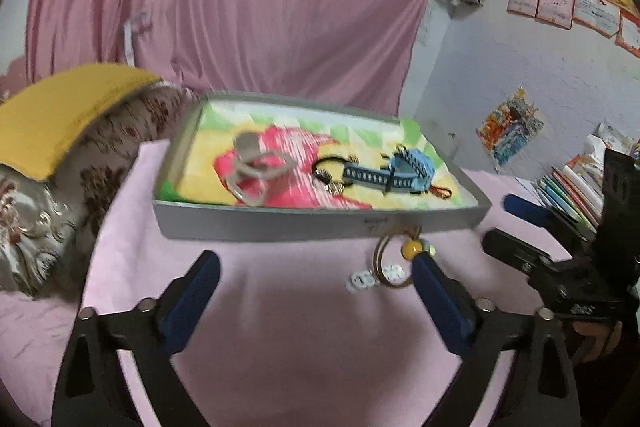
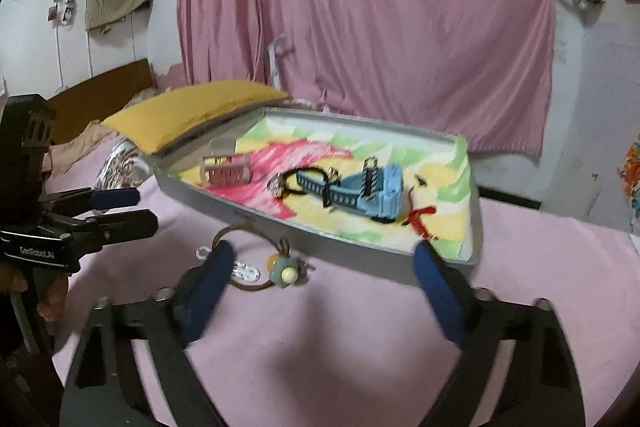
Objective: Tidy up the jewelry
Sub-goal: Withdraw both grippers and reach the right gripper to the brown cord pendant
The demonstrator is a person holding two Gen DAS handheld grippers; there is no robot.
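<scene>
a: left wrist view, what do you see?
b: the left tool [image 1: 316,267] has its blue pads spread wide apart, nothing between them, over a pink sheet [image 1: 280,327]. just past it sits a grey tray [image 1: 280,223] lined with bright patterned paper.
a: and the jewelry?
b: inside the tray, a blue beaded band [image 1: 400,173] lies beside a black cord piece [image 1: 332,167], with a silvery clip [image 1: 256,167] further left. outside, a brown ring bracelet with a yellow bead [image 1: 400,259] lies on the sheet, touching the tray's front wall, next to small white pieces [image 1: 372,277].
a: right wrist view?
b: the right tool [image 2: 320,267] is spread wide too, holding nothing. the bracelet [image 2: 256,259] lies near its left pad; a small red item [image 2: 420,221] sits in the tray [image 2: 360,255]. the left tool [image 2: 120,211] shows at the left edge.
</scene>
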